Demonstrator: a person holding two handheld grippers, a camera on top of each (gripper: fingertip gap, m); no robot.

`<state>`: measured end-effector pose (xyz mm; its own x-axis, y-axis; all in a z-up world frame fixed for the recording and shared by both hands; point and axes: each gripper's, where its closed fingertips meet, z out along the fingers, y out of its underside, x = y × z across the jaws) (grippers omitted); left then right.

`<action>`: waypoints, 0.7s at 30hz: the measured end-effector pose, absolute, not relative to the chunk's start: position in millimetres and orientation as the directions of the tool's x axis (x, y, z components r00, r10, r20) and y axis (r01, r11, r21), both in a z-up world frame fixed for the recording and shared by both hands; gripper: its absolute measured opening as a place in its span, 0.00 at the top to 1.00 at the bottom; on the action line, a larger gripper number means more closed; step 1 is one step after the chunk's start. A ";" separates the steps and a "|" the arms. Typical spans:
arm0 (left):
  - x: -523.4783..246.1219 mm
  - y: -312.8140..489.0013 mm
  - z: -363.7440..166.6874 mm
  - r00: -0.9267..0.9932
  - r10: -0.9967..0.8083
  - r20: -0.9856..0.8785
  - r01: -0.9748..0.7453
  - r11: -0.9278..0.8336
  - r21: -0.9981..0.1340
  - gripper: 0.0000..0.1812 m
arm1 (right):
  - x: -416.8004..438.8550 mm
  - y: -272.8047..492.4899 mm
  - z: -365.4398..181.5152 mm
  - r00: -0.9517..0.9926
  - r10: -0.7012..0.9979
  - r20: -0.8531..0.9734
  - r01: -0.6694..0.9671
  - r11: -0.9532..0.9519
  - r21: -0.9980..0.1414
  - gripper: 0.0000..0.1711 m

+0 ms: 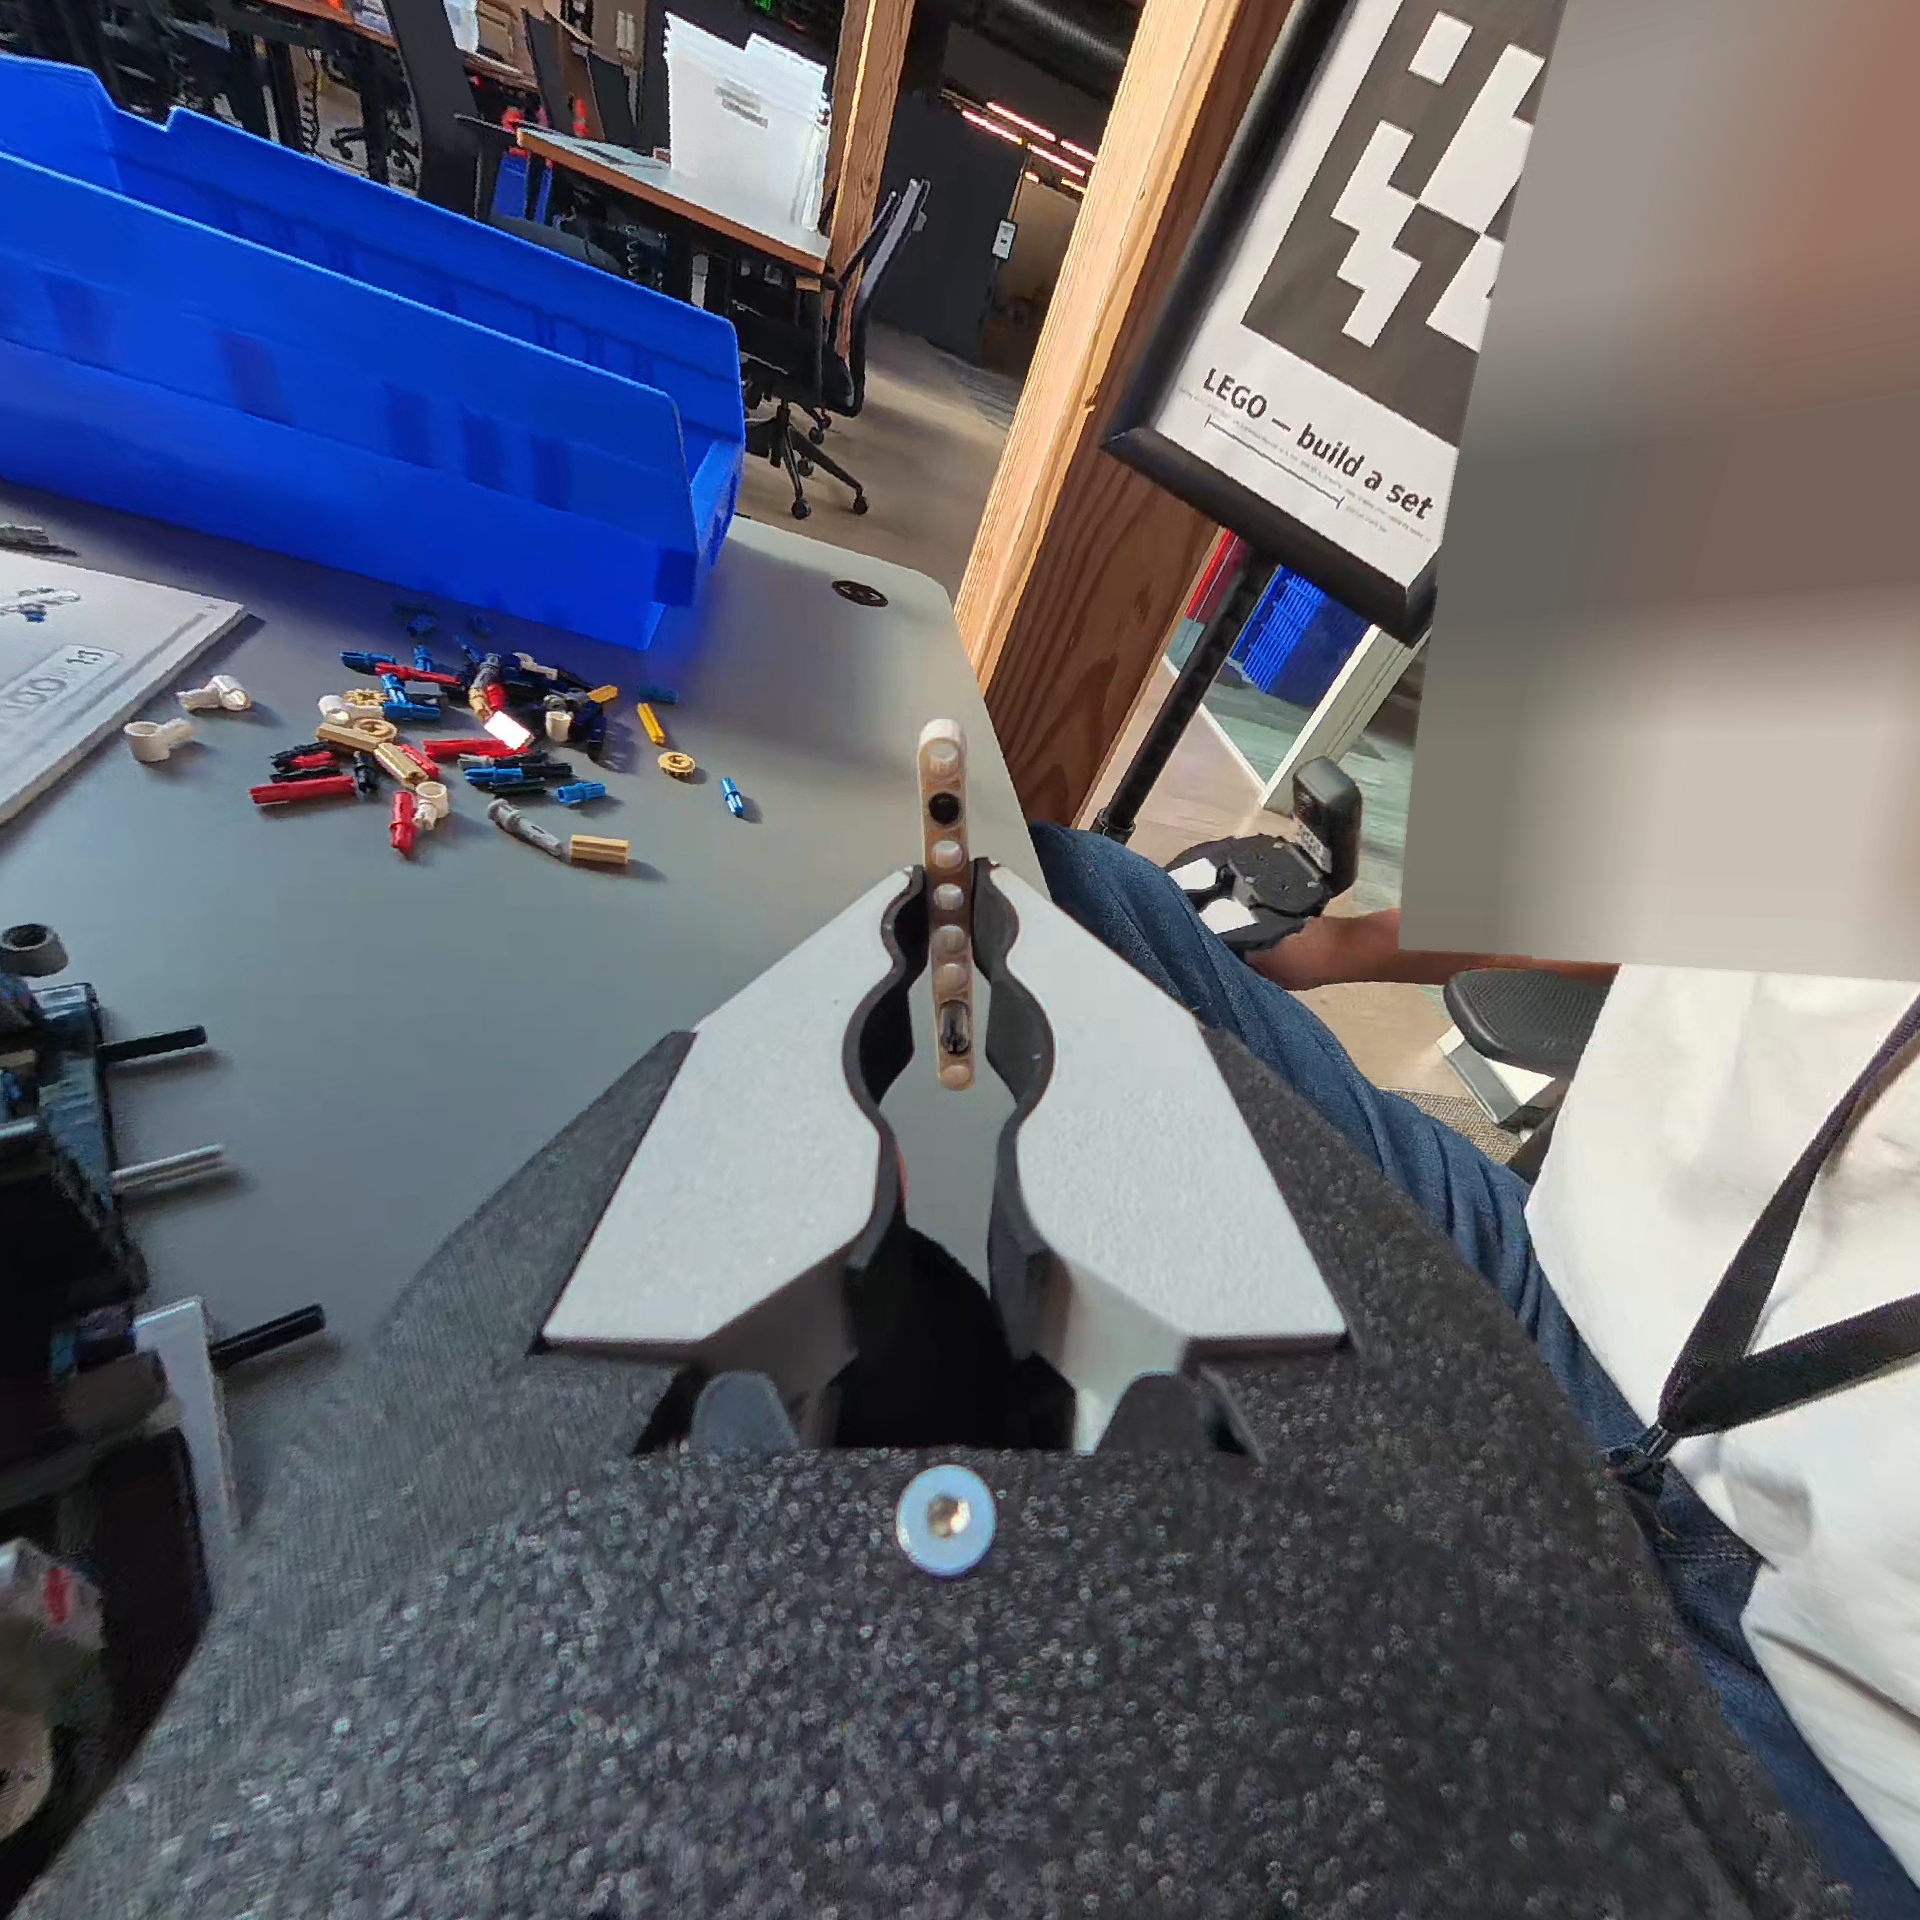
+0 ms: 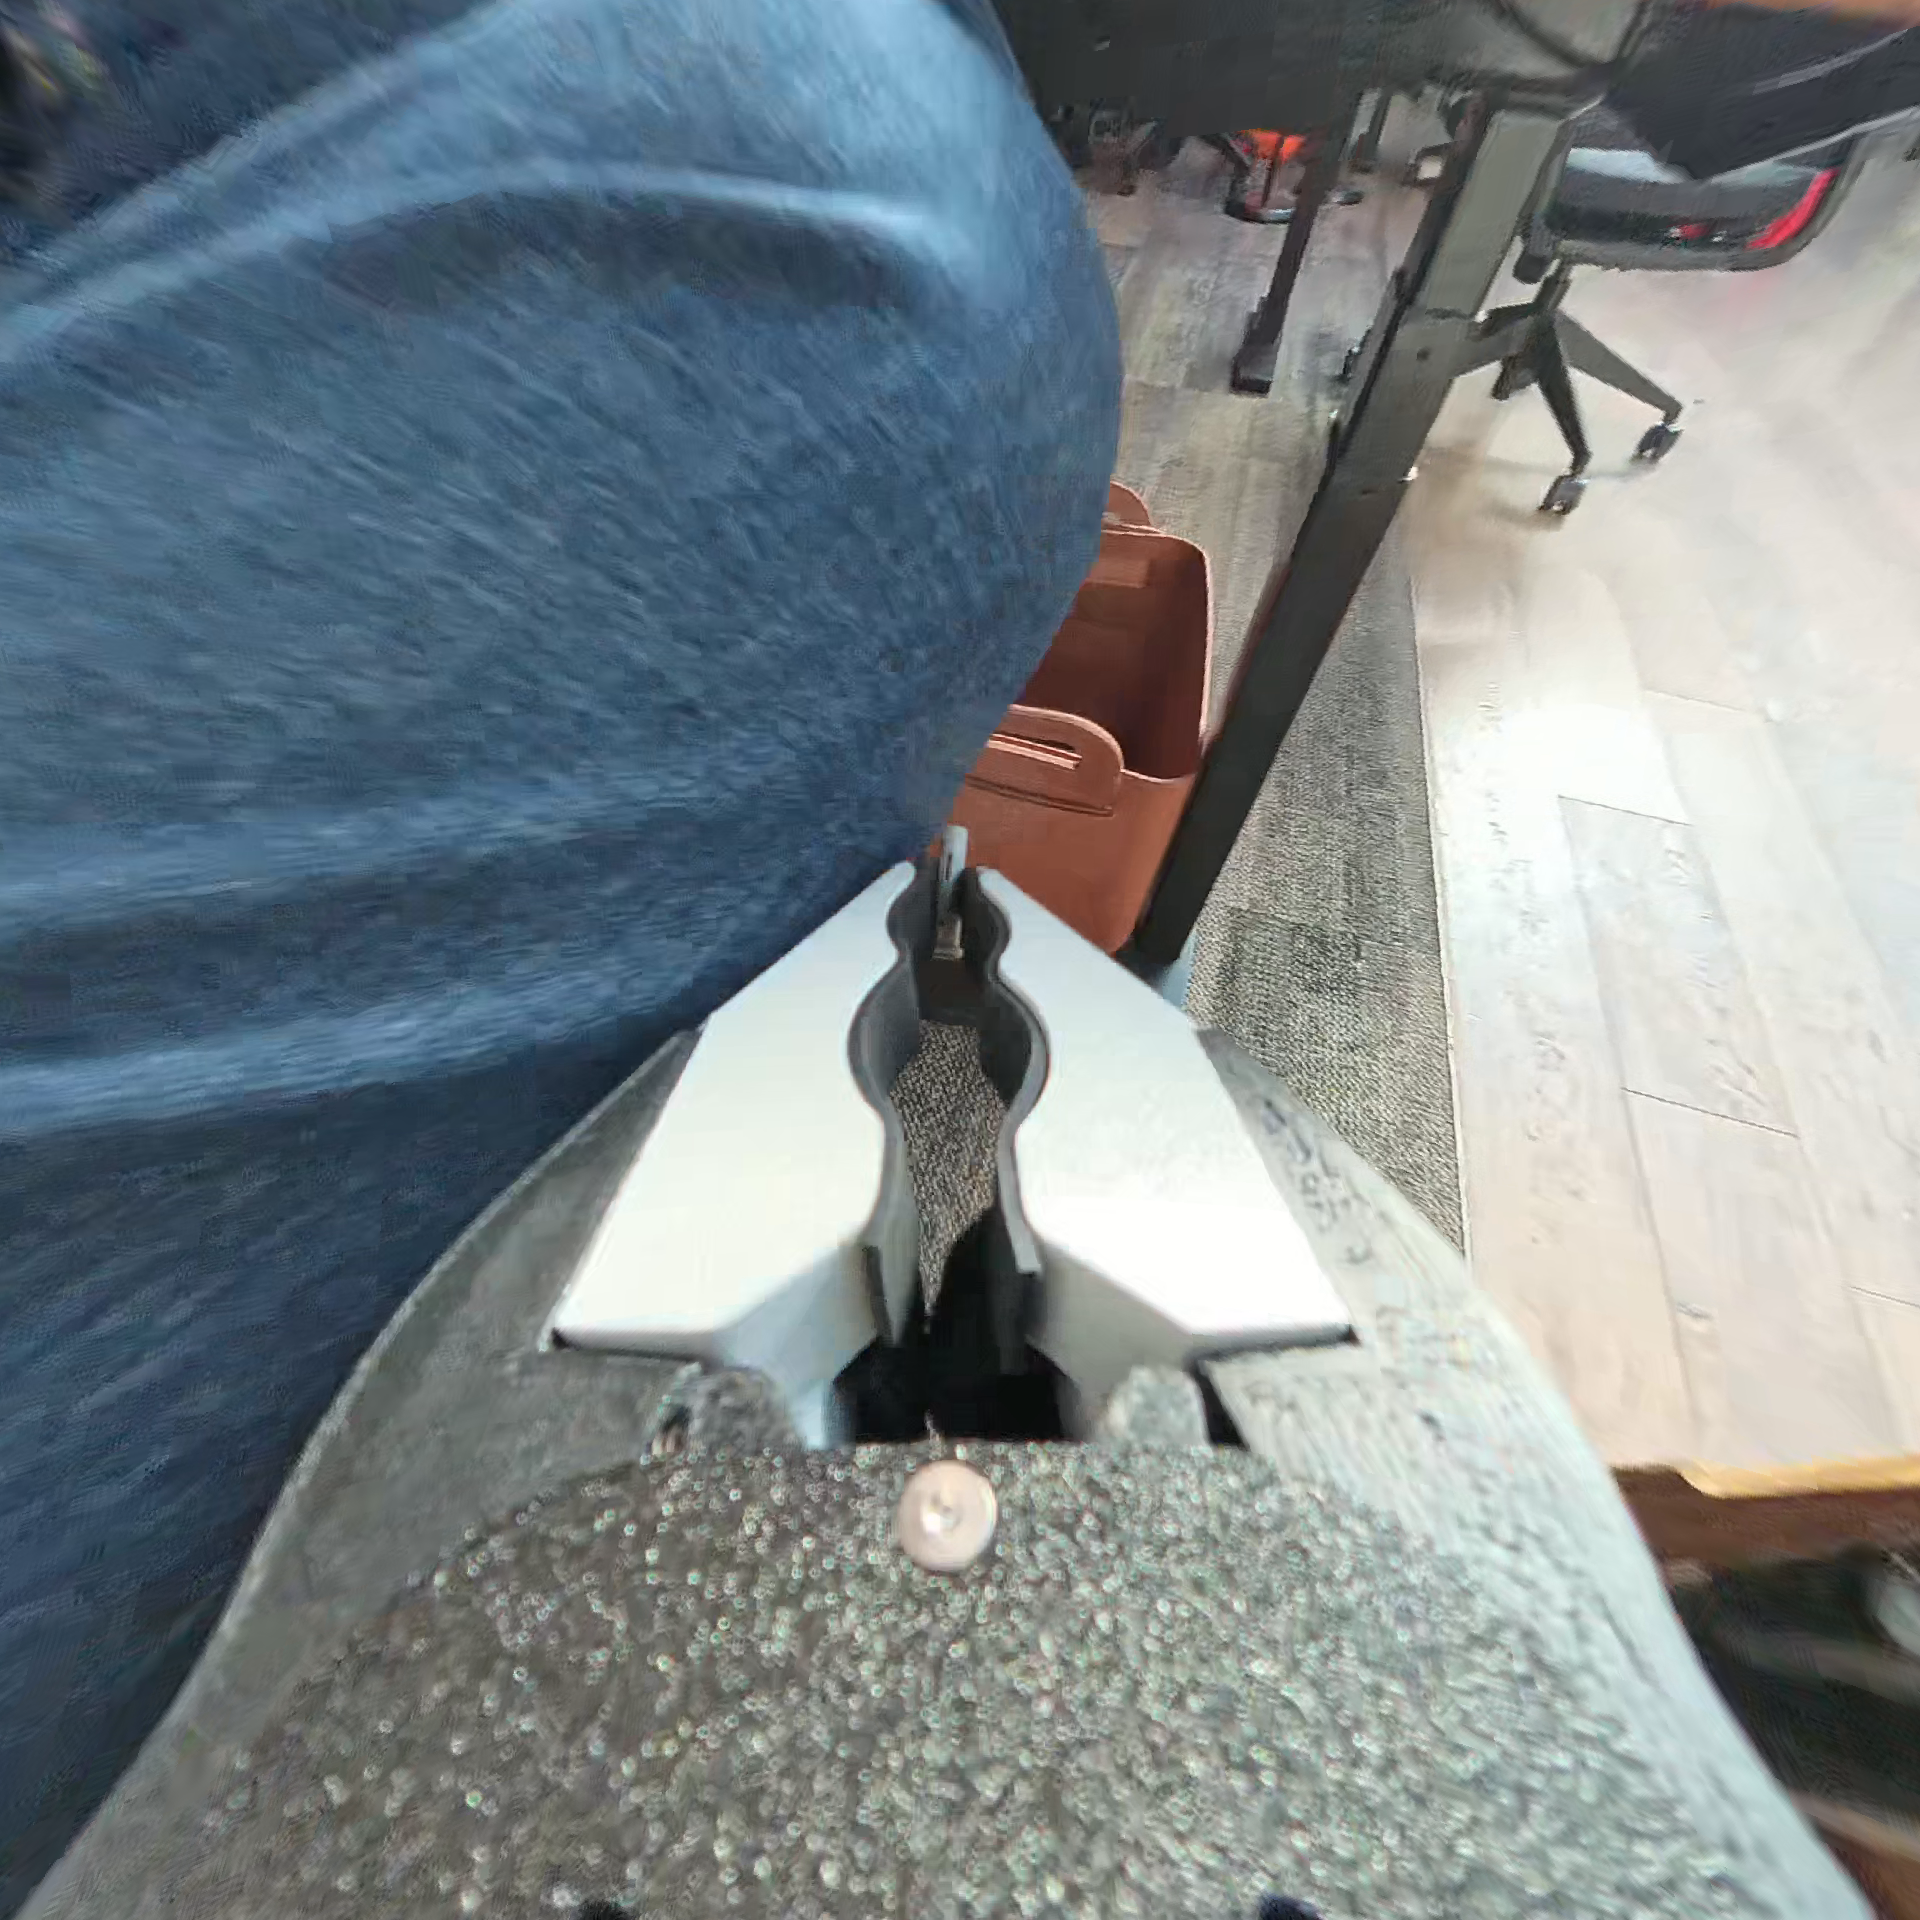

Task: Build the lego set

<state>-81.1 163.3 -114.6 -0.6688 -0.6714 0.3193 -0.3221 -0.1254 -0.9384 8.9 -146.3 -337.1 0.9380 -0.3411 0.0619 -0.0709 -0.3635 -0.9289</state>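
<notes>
- Left gripper clamped on a tan lego beam with a row of holes, held upright dead center of the left wrist view.
- Top end of the beam poking well past the fingertips, lower end sitting back in the wavy gap between the two grey fingers.
- Black pin stuck in one of the beam's lower holes, another dark hole near the top.
- Loose pile of small lego parts on the grey table, left of center and above: red, blue, black, tan and yellow pins and connectors, well apart from the gripper.
- Big blue bin filling the upper left, right behind that pile.
- Corner of an instruction booklet at the left edge, near the pile.
- Dark partly built lego model at the lower left edge, black axles sticking out toward the middle, pretty blurry.
- Framed sign on a stand upper right next to a wooden post; blue jeans and a white shirt of the person down the right side.
- Right gripper pinched on a small grey piece, center of the right wrist view; too blurry and tiny to say what kind of part.
- Piece peeking just above the fingertips, right up against the blue jeans that fill the left half.
- Brown bag on the carpet just behind the tips, black table leg slanting beside it, office chair upper right on the wood floor.
</notes>
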 end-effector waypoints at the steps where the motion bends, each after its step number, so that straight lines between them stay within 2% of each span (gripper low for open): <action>1: -81.9 163.3 -113.9 -0.669 -0.668 0.325 -0.322 -0.133 -0.937 0.97 | -0.4 -162.3 -323.8 0.930 -0.357 0.086 -0.063 -0.385 -0.921 0.98; 6: -82.1 159.9 -114.5 -0.674 -0.674 0.302 -0.311 -0.112 -0.944 0.97 | -31.4 -213.0 -258.4 0.843 -0.472 0.257 0.004 -0.472 -0.881 0.98; 9: -86.2 152.6 -112.0 -0.708 -0.656 0.263 -0.277 -0.084 -0.957 0.97 | -43.7 -195.4 -198.8 0.850 -0.455 0.267 0.068 -0.408 -0.910 0.98; 13: -94.9 141.8 -115.4 -0.755 -0.640 0.145 -0.212 0.029 -0.977 0.97 | -66.1 -97.3 -129.7 0.979 -0.169 0.114 0.051 -0.338 -0.940 0.98; 15: -100.1 139.2 -118.3 -0.768 -0.634 0.086 -0.180 0.086 -0.980 0.97 | -77.8 -39.6 -101.1 0.993 0.046 0.109 0.118 -0.337 -0.934 0.98; 19: -104.5 147.2 -118.0 -0.772 -0.629 0.092 -0.183 0.082 -0.980 0.97 | -78.3 64.8 -92.5 0.905 0.413 0.099 0.291 -0.433 -0.853 0.98; 21: -102.9 154.5 -117.1 -0.773 -0.620 0.132 -0.211 0.055 -0.976 0.97 | -84.8 92.2 -102.4 0.782 0.623 0.008 0.403 -0.496 -0.769 0.98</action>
